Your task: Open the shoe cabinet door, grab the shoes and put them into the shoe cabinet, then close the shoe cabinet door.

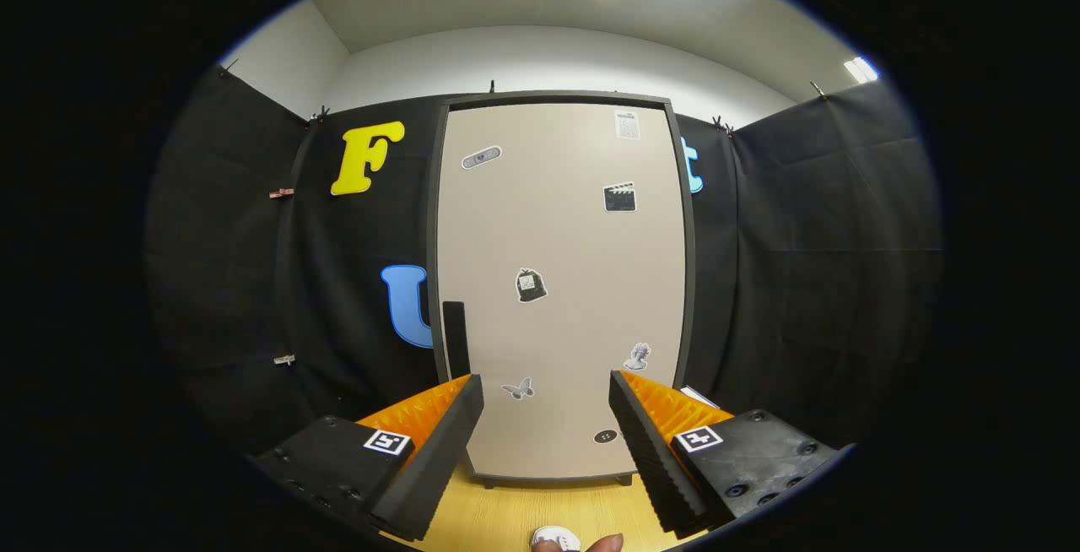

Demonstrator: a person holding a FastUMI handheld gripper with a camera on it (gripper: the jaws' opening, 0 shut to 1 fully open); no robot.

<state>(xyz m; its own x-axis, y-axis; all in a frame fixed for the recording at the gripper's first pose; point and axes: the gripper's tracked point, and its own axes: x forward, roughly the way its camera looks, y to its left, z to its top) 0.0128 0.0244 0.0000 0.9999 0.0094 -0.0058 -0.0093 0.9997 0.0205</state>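
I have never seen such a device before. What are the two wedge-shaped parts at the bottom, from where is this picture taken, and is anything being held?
The picture comes from a fisheye camera mounted on a hand-held gripper that a person carries; there is no robot arm. The two wedge-shaped parts are its fingers, seen from behind, spread apart and holding nothing. Straight ahead stands the shoe cabinet on a wooden surface, with its door closed. The door carries several small stickers, and a dark handle sits on its left edge, just beyond the left finger. Between the fingers, nearest the camera, a small white thing and a fingertip peek in; I cannot tell what the white thing is.
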